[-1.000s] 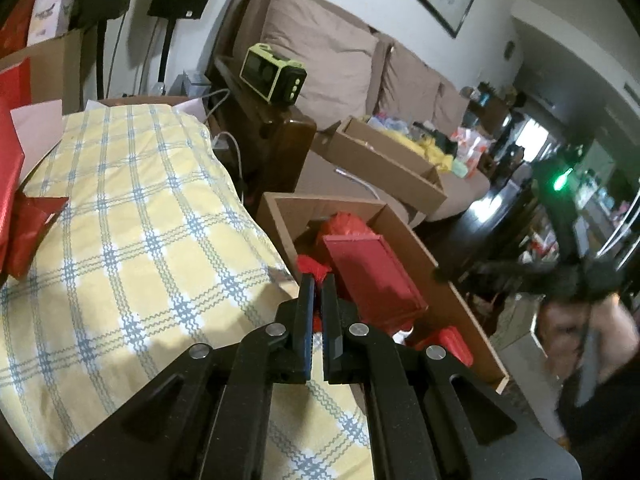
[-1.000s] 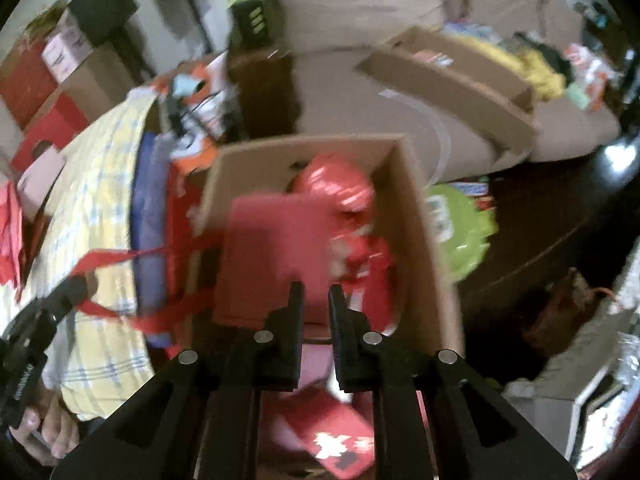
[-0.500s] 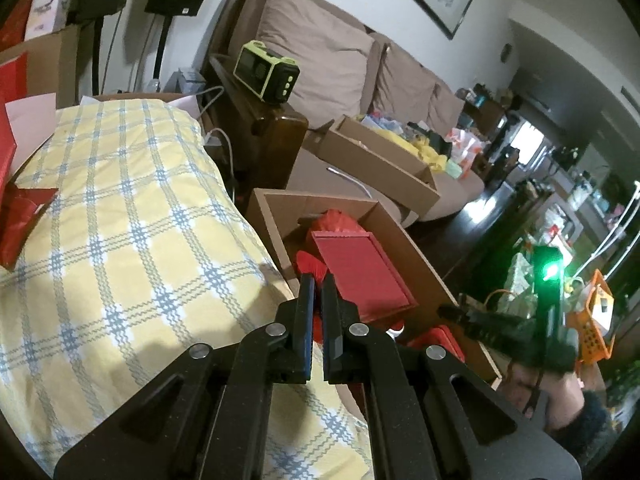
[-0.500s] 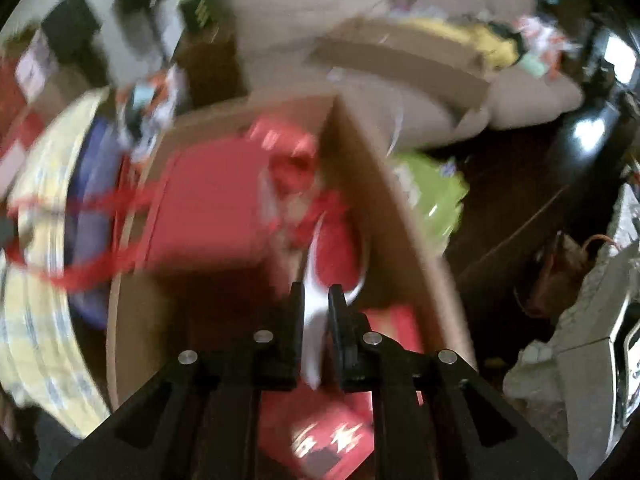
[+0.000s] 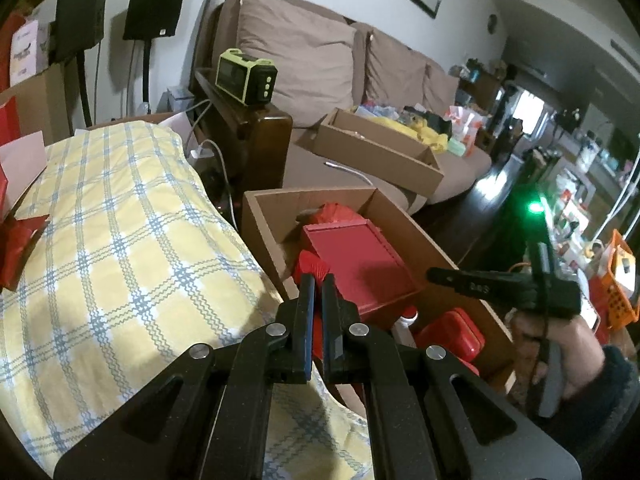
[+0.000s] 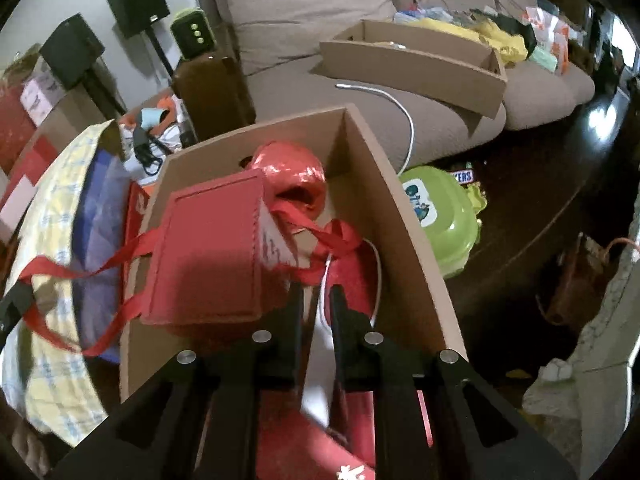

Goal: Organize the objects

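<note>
Over the yellow plaid bed, the left wrist view shows the left gripper (image 5: 316, 280) clenched on nothing, beside one open cardboard box (image 5: 432, 248) holding one flat red case (image 5: 356, 256); a second box (image 5: 384, 152) lies on the sofa.

From the right wrist view, the right gripper (image 6: 316, 292) pinches what looks like a thin white item (image 6: 322, 320) inside that box; one red ribbon roll (image 6: 296, 176) lies behind. Best lower it clear of the ribbons before letting go.

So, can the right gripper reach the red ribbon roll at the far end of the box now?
Probably not directly: the right gripper points into the cardboard box, but the red flat box and loose ribbon partly cover the ribbon roll.
</note>
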The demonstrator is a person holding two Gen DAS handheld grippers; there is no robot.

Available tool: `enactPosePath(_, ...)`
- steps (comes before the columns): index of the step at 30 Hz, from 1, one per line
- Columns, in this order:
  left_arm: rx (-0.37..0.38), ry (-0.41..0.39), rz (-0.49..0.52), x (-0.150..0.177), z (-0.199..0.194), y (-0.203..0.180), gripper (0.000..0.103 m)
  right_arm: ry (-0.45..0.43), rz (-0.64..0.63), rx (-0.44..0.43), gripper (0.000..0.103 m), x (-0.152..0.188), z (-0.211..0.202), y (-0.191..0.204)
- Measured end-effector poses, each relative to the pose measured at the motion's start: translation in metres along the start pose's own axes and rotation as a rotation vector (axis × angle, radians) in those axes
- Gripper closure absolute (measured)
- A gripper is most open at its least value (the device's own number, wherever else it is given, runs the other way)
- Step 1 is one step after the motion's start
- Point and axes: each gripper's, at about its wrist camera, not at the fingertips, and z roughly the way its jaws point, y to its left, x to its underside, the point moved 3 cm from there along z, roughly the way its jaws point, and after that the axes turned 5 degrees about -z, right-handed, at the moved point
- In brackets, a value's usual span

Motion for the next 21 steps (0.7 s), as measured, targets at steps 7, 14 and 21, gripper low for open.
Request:
enactPosePath(7,0.033,0.008,0.042,0.004,0.004,-0.026,0.102,0.062,0.007,-0.082,0.092,0.007,0.024,0.004)
enactPosePath(14,0.035,0.064,0.110,0.024,0.018,-0.046,0.102,0.106,-0.042,-0.164,0.101,0.015,0.033,0.037)
enactPosePath(21,0.036,0.079,0.067,0.025,0.020,-0.039,0.102,0.119,0.009,-0.181,0.100,0.015,0.036,0.023)
